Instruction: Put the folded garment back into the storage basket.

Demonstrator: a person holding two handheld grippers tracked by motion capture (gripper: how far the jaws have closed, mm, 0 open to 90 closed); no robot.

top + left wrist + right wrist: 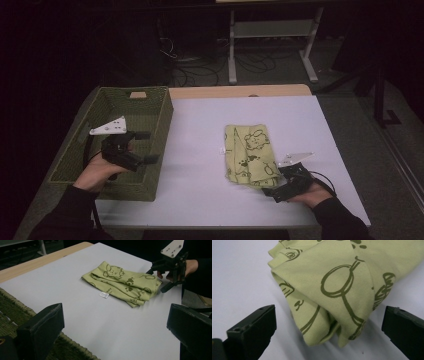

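Observation:
A folded yellow-green cloth (250,152) printed with dark cartoon animals and paw marks lies on the white table (200,130), right of centre. A small white label (104,295) sticks out from its left side. My right gripper (272,182) sits low at the cloth's near right corner, open. In the right gripper view the folded corner (332,285) lies between the spread jaws, untouched. My left gripper (149,147) hovers open over the right side of a green woven basket (162,125) and faces the cloth (122,282). The right gripper (157,281) appears beyond the cloth in the left gripper view.
The basket's woven rim (75,346) runs along the table's left side. A bare wooden strip (240,91) borders the table's far edge. Behind the table, on the dark floor, stand a white table frame (270,45) and loose cables (200,70).

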